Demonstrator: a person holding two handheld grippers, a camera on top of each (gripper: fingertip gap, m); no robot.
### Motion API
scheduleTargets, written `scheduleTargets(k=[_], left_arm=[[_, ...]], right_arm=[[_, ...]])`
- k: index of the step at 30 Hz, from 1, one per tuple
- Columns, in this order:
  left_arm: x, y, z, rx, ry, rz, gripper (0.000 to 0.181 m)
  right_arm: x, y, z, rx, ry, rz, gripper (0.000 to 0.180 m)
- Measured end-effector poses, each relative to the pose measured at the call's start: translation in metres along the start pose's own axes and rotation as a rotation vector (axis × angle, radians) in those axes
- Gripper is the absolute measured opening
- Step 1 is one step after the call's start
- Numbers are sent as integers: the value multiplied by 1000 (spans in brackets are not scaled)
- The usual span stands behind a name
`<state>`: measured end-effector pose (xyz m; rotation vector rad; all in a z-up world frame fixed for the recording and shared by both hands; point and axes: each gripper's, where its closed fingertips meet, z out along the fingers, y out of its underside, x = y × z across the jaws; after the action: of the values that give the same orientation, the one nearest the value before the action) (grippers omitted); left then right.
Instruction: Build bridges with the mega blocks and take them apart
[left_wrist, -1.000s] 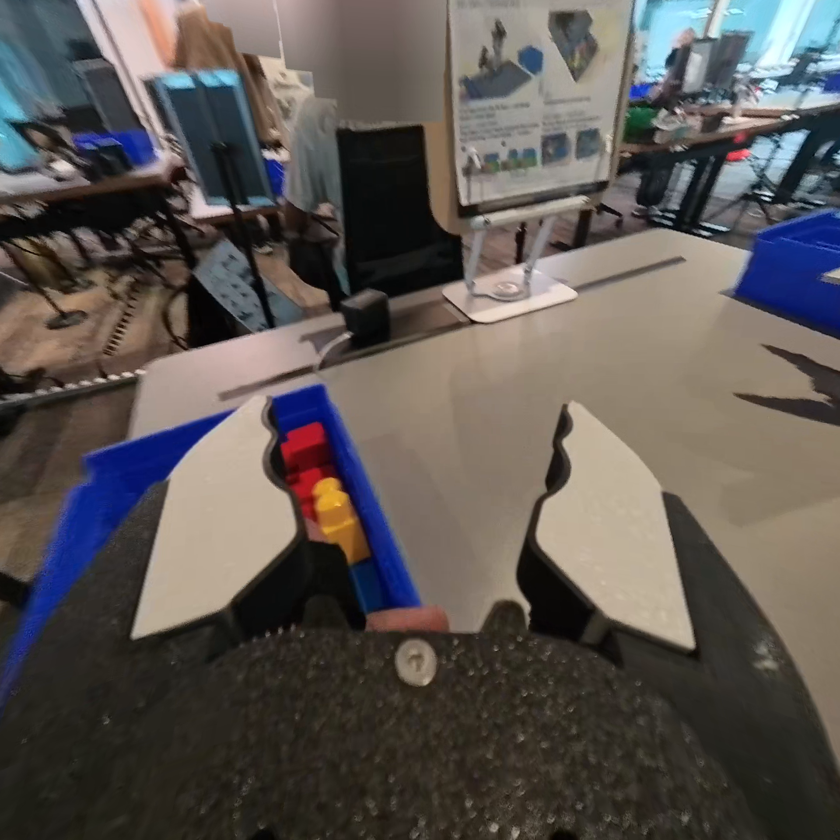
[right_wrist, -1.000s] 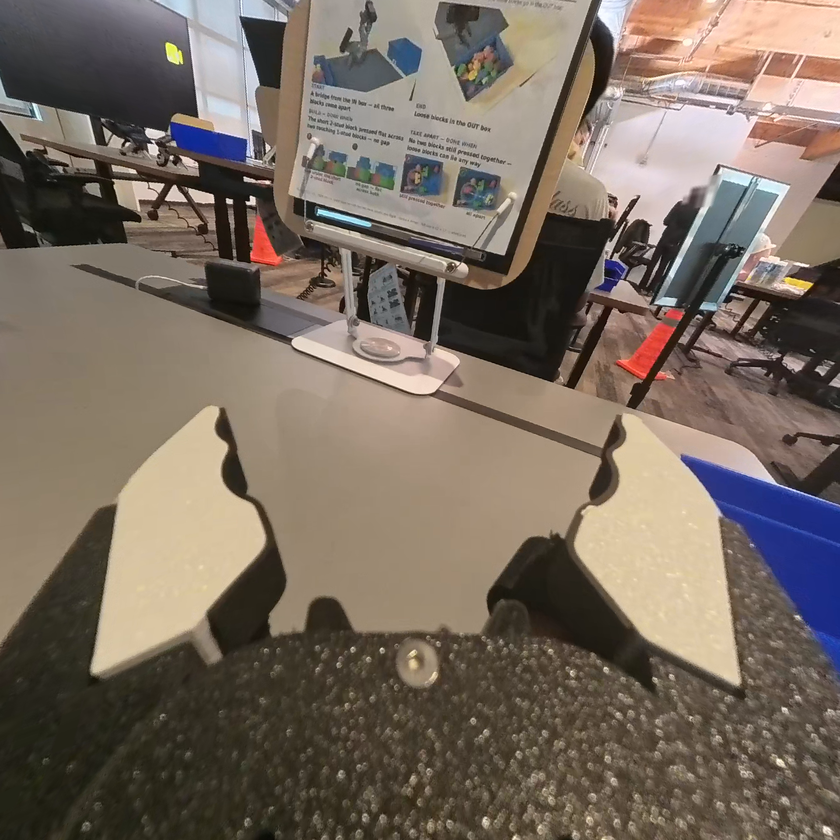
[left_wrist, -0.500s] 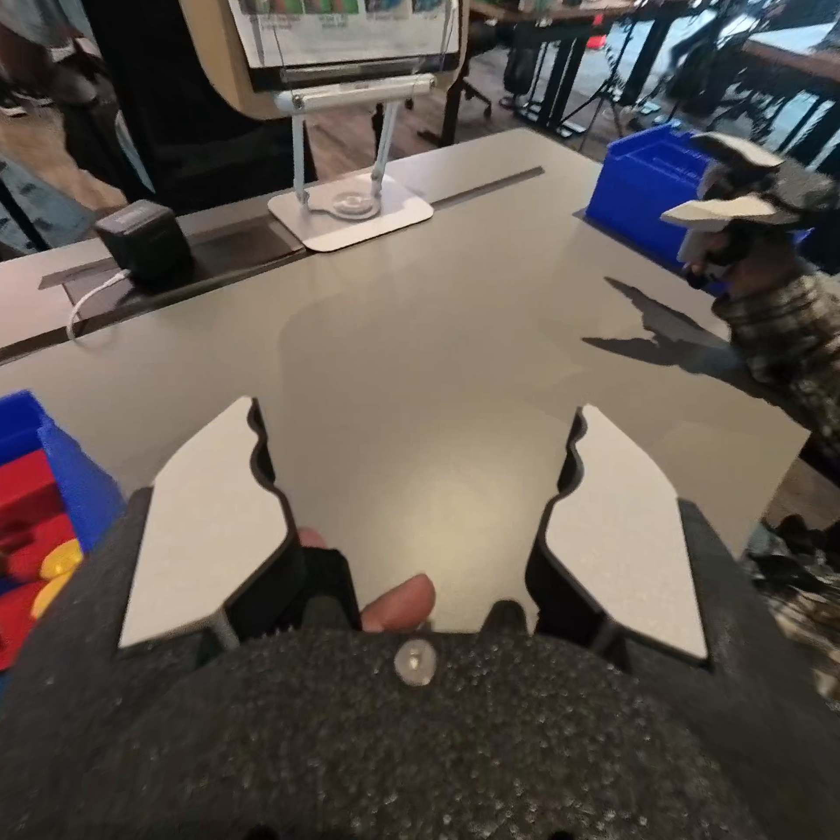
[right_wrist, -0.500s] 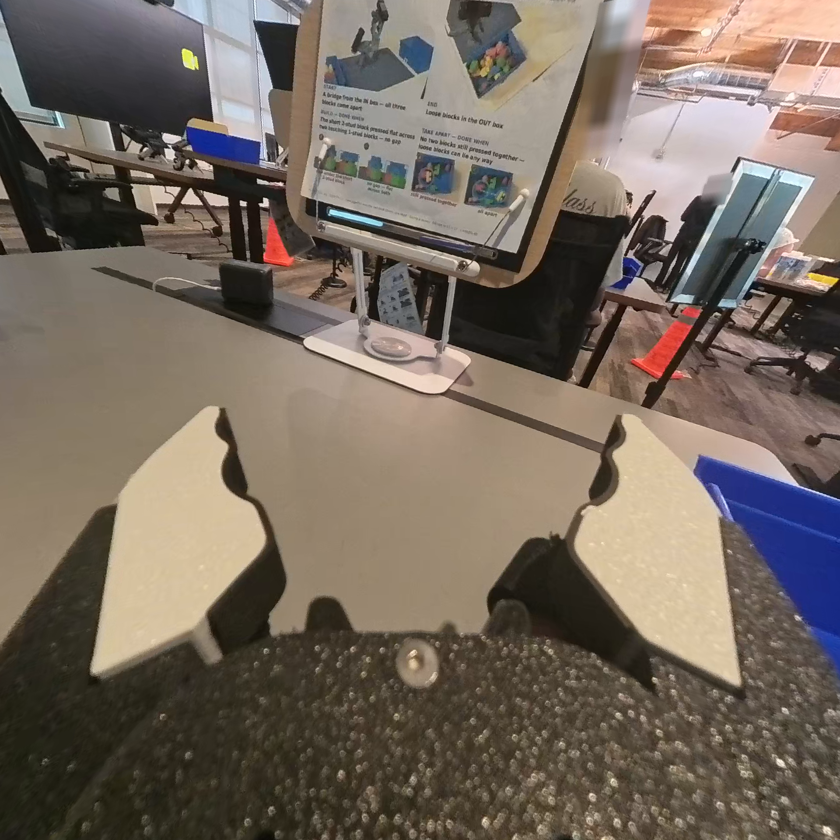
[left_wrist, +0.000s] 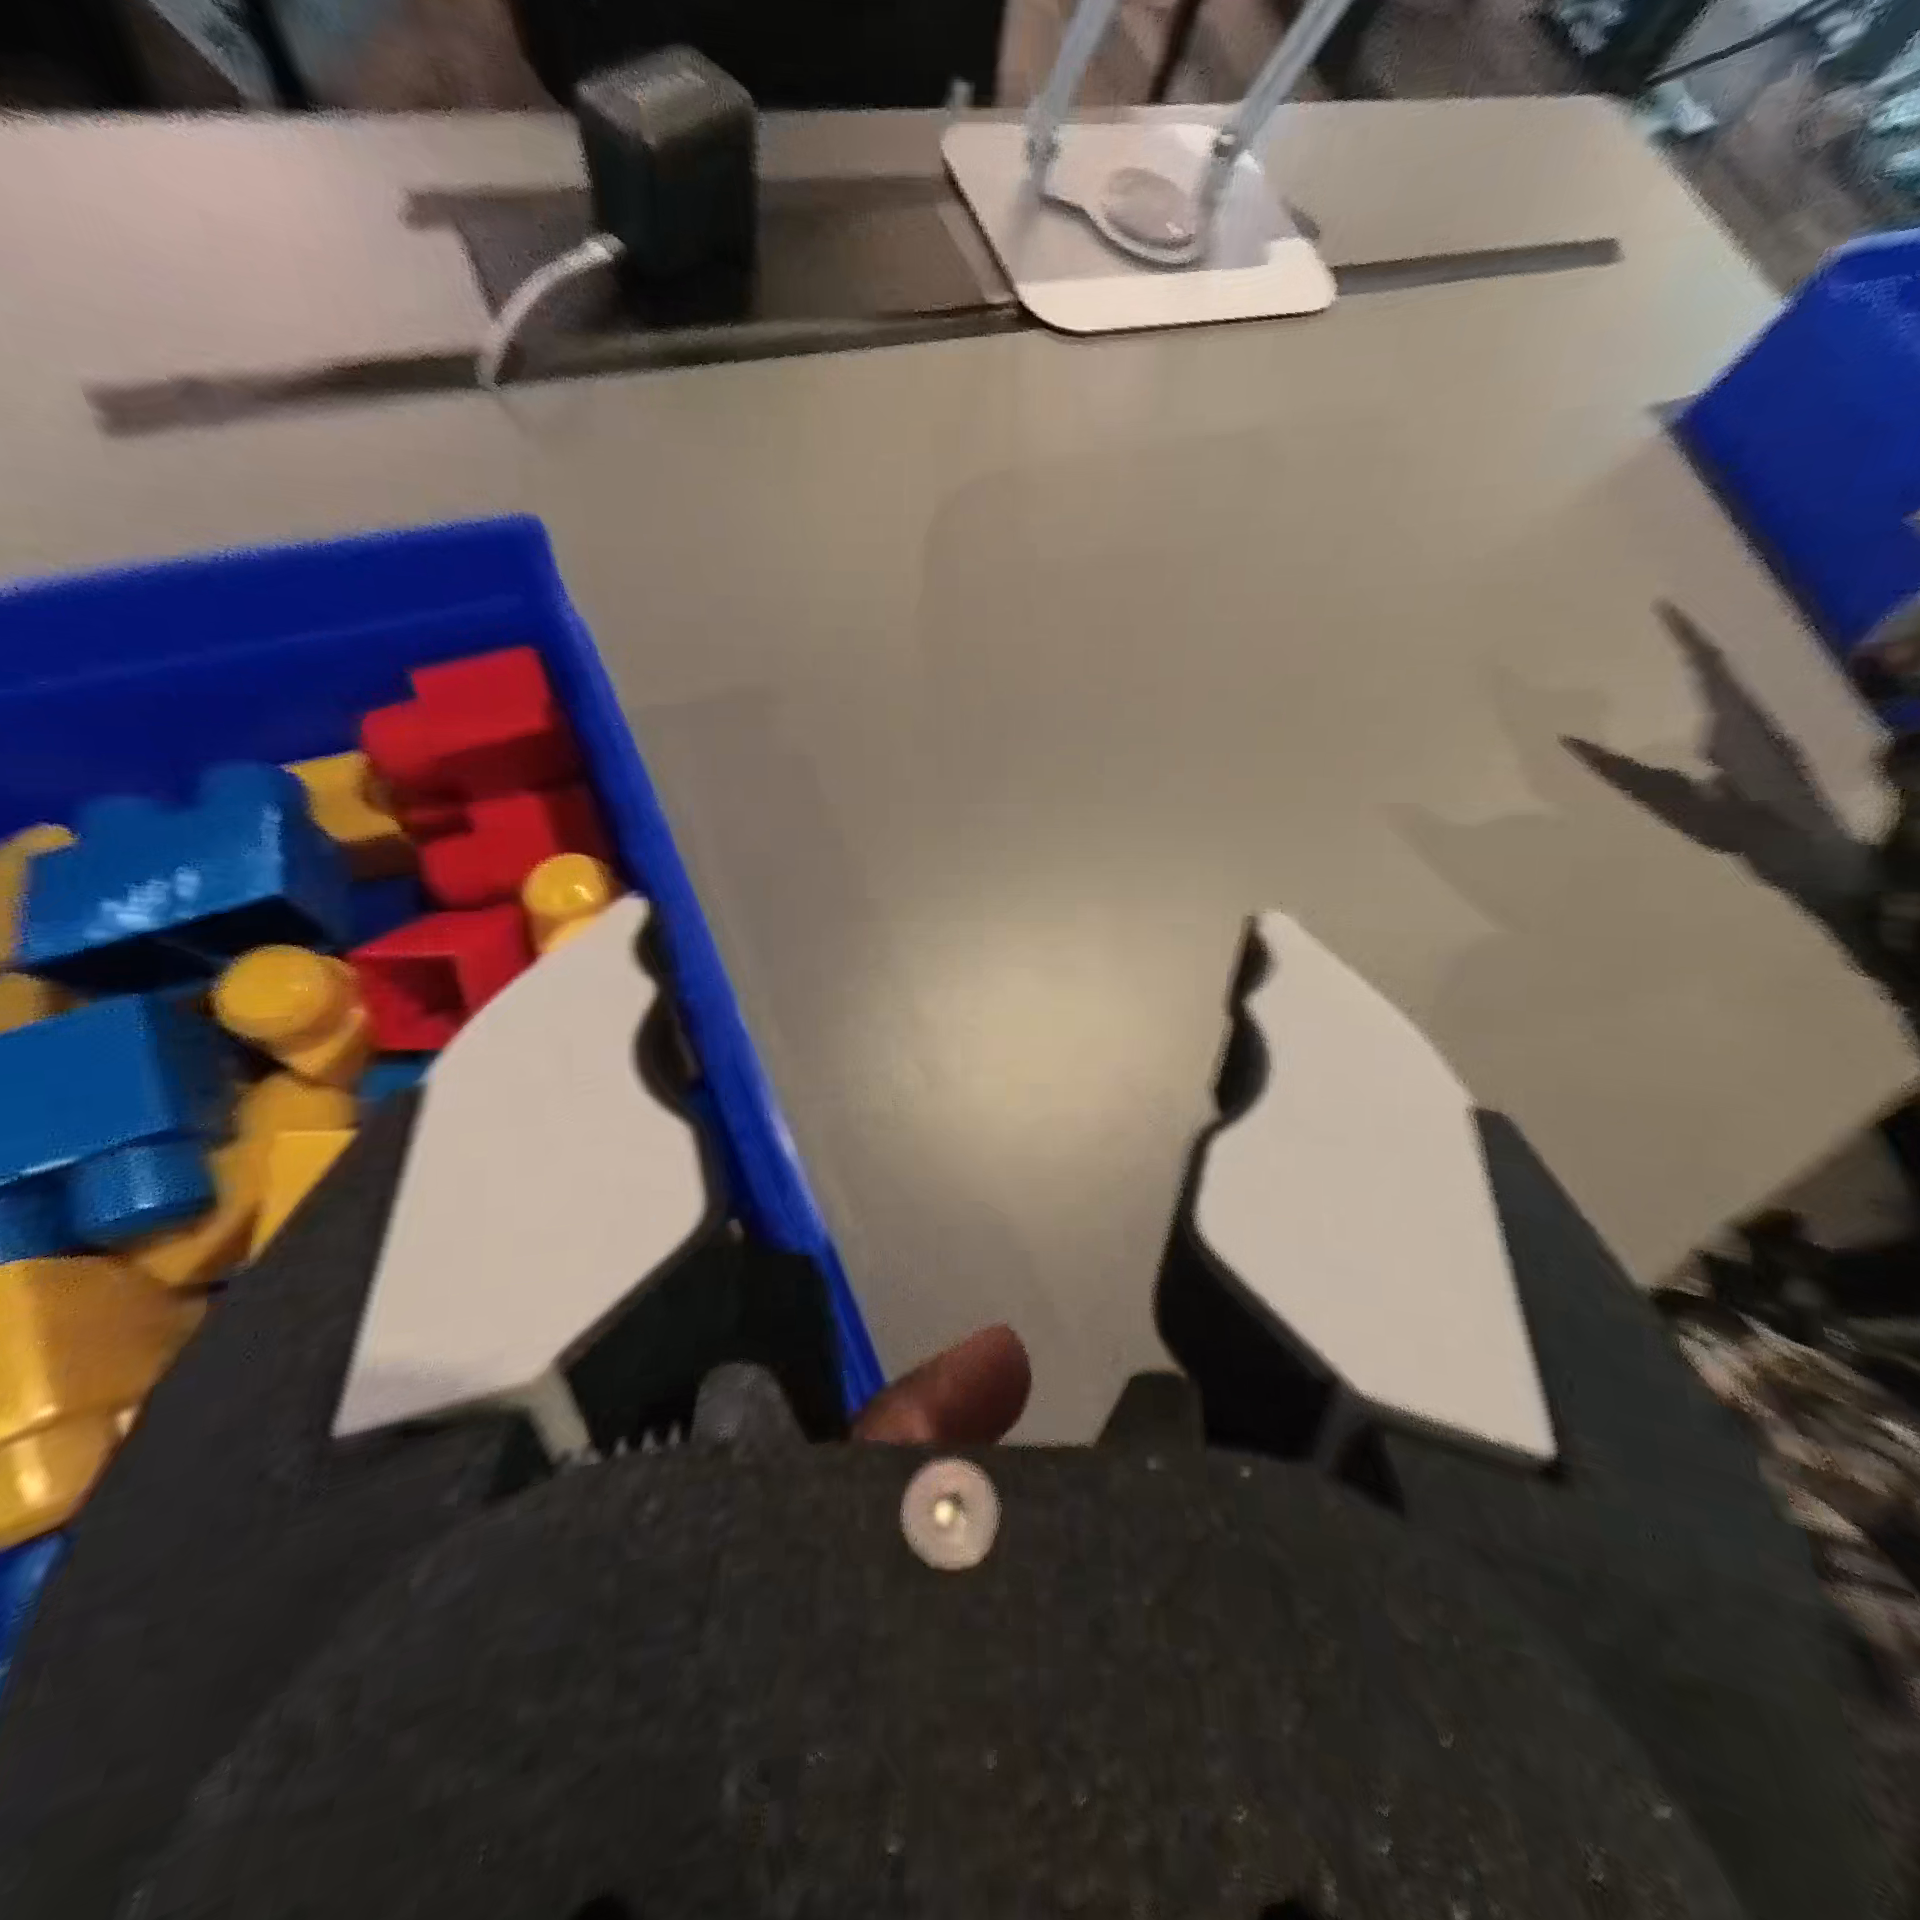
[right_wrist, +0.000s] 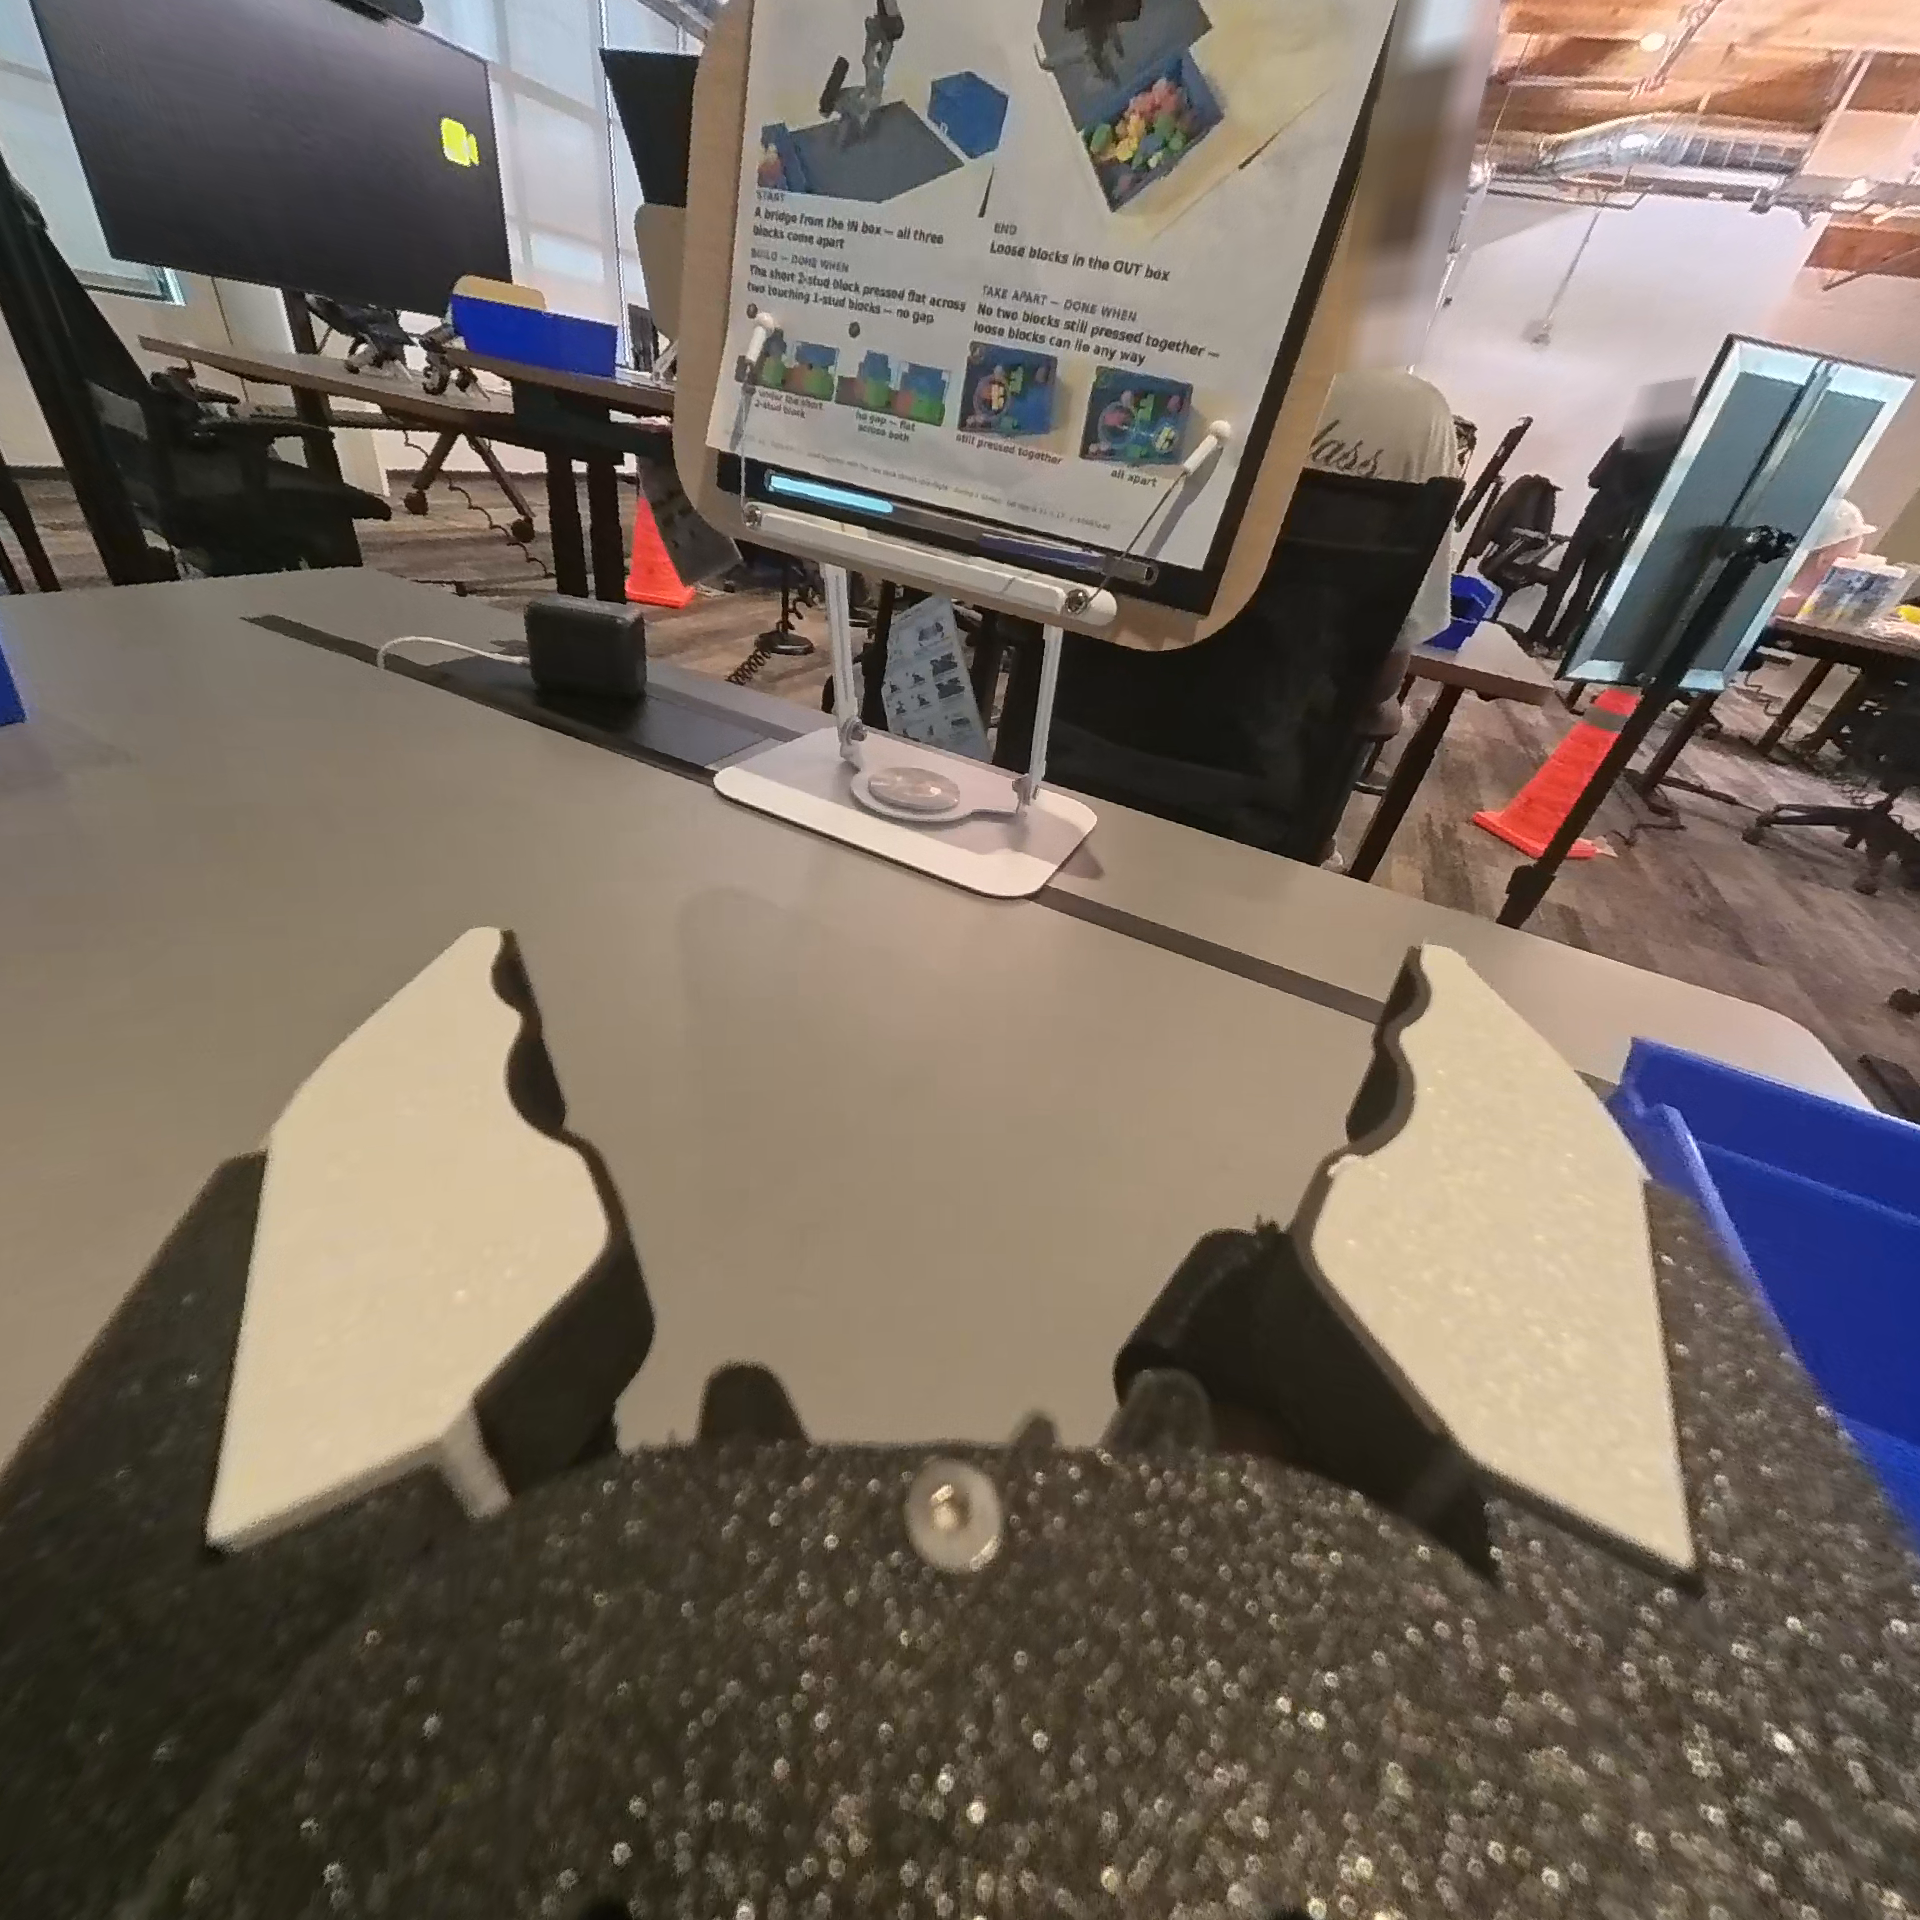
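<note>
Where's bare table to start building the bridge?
The grey tabletop is bare between the blue bin of red, yellow and blue blocks, the white stand base and the second blue bin. The block bin is crowded.

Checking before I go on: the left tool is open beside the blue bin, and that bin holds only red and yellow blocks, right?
Not quite. The left wrist view shows the left tool open beside the blue bin, but it holds blue blocks too, besides red blocks and yellow blocks.

Grey table (left_wrist: 1039, 644) with bins at both sides.
A blue bin (left_wrist: 665, 831) of toy blocks sits at its left, another blue bin (right_wrist: 1808, 1205) at its right; a white stand base (right_wrist: 914, 821) and a black box (right_wrist: 582, 649) stand along the far edge.
</note>
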<state>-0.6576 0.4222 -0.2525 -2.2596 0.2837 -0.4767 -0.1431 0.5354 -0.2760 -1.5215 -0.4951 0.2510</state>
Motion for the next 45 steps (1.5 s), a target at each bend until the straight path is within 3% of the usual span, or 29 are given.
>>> scheduleTargets(k=[4, 7, 9, 16, 18, 21, 27, 37, 44, 45], left_arm=[[-27, 1, -9, -14, 10, -97, 58], [-64, 12, -13, -65, -192, -83, 65], [-82, 20, -16, -112, -315, -67, 85], [-98, 29, -18, -180, -416, -67, 114], [-96, 29, -17, -177, -406, -67, 111], [-87, 27, -15, -152, -325, -115, 79], [-107, 44, -22, -207, -394, -251, 107], [-127, 52, -22, -257, -465, -220, 117], [-129, 40, -15, -228, -370, -148, 88], [-129, 35, -17, -211, -366, -141, 77]], right_arm=[[0, -1, 0, 4, -1, 7, 146], [0, 0, -1, 6, -3, 14, 146], [1, 0, -1, 7, -5, 18, 146], [-2, 0, 0, 8, -17, 22, 146], [-2, 0, 0, 7, -19, 22, 146], [-3, 1, 0, 5, -29, 28, 146], [-7, 3, 2, -3, -51, 26, 146], [-8, 4, 2, -4, -60, 33, 146], [-7, 4, 1, -4, -62, 37, 146], [-7, 4, 1, -4, -62, 38, 146]])
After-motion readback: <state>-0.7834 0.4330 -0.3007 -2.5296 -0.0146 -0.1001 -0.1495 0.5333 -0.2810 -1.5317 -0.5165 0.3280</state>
